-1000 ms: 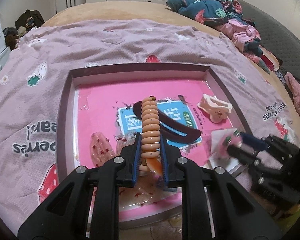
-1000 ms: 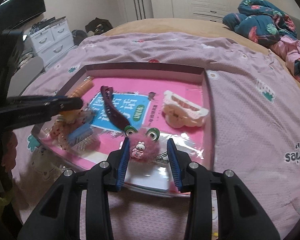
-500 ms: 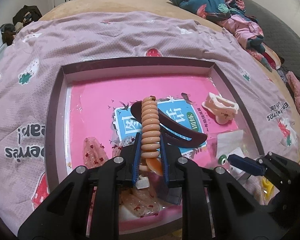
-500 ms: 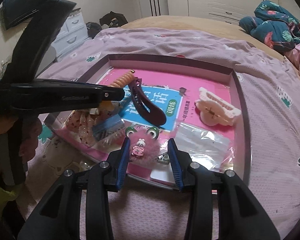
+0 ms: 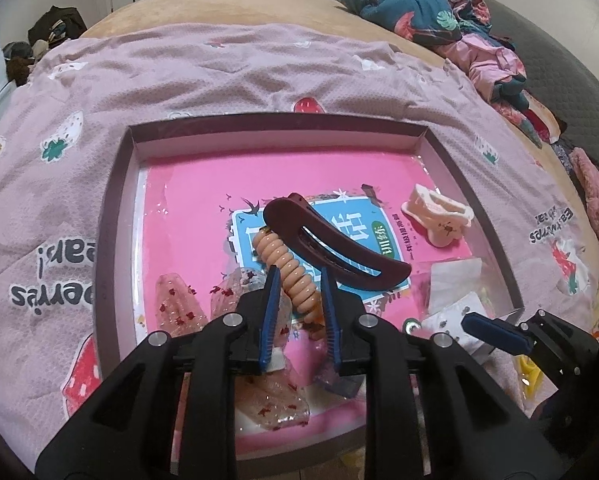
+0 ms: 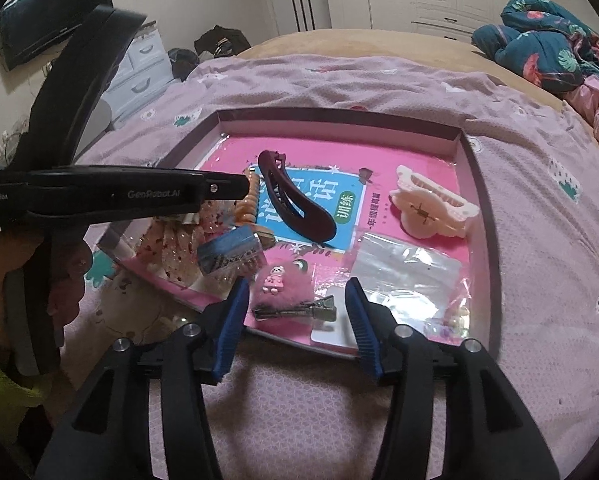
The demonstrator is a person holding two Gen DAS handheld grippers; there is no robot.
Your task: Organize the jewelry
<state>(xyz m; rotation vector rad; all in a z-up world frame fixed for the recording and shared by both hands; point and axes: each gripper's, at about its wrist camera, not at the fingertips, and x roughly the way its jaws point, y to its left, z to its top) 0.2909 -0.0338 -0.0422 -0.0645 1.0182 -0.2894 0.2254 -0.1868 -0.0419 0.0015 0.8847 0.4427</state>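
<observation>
Hair accessories gathered in shallow box lid [image 5: 119, 184] on bed, sorting under way.

Left tongs [image 5: 297, 304] spread slightly, straddling peach spiral hair tie [image 5: 287, 268] at lid's near-left part, not visibly pinching; judged lined up for grasp or just let go. Right tongs [image 6: 295, 312] released wide, empty, above pink fuzzy clip [image 6: 287, 292] lying metal side up at near edge. Maroon banana clip [image 5: 331, 240] at centre, leaning over tie's far end. Cream claw clip [image 6: 431, 212] toward right edge, well apart. Clear bags [image 6: 403, 276] in near-right corner.
</observation>
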